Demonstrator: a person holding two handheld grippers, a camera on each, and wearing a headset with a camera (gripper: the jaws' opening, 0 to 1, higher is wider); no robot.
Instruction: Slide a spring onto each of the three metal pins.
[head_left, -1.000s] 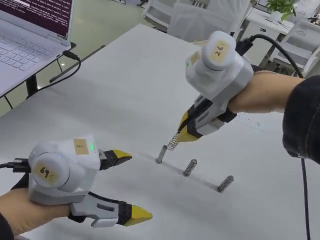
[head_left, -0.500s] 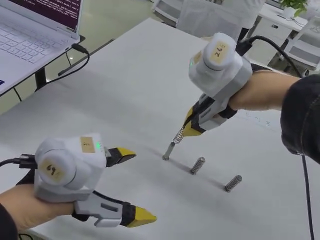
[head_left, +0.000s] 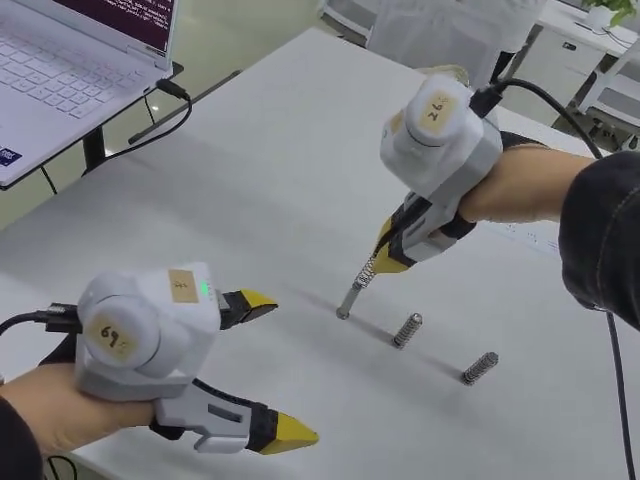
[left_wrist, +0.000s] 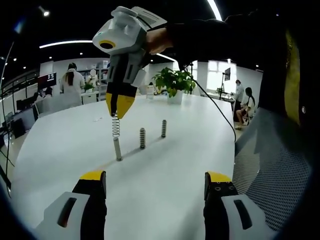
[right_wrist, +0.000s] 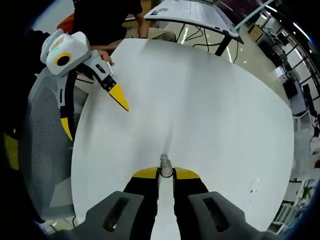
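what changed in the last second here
The right gripper, jaws shut on the spring, brought it from beside the bare pin into line over it, lower end at the pin's tip. The left gripper stayed open and idle; the middle spring and the end spring stayed on their pins.
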